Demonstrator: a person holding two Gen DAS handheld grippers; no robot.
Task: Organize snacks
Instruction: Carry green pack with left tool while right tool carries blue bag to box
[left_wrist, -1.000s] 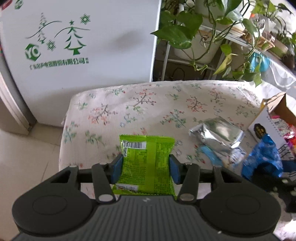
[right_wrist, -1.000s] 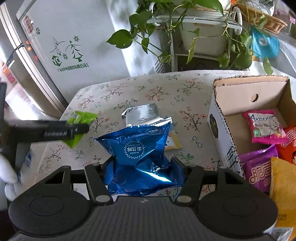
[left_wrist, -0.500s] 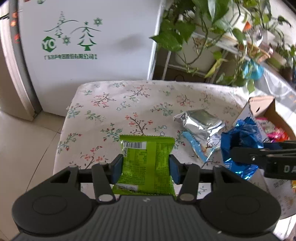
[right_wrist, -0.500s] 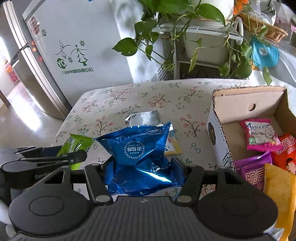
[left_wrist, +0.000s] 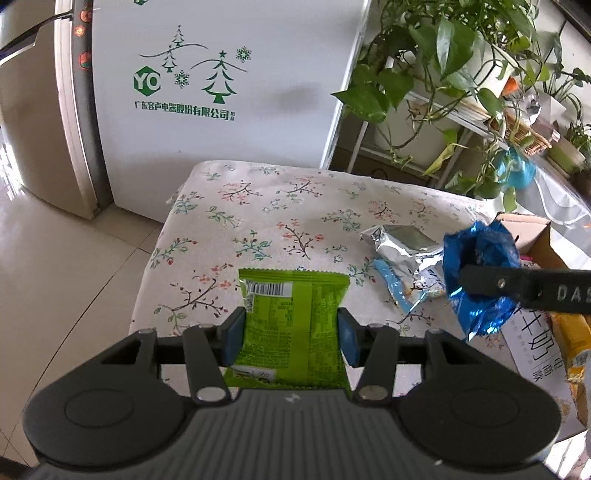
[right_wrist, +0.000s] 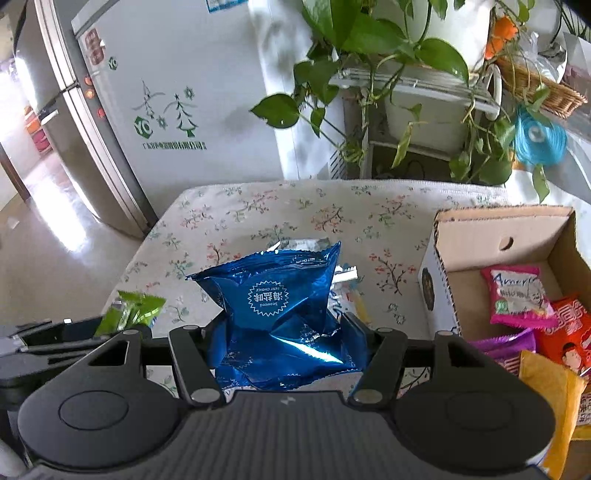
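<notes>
My left gripper (left_wrist: 291, 334) is shut on a green snack packet (left_wrist: 291, 317) and holds it above the near left part of the floral table (left_wrist: 280, 206). My right gripper (right_wrist: 288, 341) is shut on a crumpled blue seaweed packet (right_wrist: 273, 295), held above the table's near edge, left of the cardboard box (right_wrist: 506, 225). The blue packet also shows in the left wrist view (left_wrist: 480, 258), and the green packet in the right wrist view (right_wrist: 129, 308). A silver packet (left_wrist: 402, 243) and a light blue packet (left_wrist: 393, 282) lie on the table.
The box holds a pink packet (right_wrist: 517, 291), a red one (right_wrist: 569, 325), a purple one (right_wrist: 506, 347) and a yellow one (right_wrist: 550, 391). A white fridge (left_wrist: 221, 74) stands behind the table. Potted plants on a rack (right_wrist: 406, 85) stand at the back right.
Both grippers have risen and pulled back from the table with their packets still held. The right gripper has come closer to the left one.
</notes>
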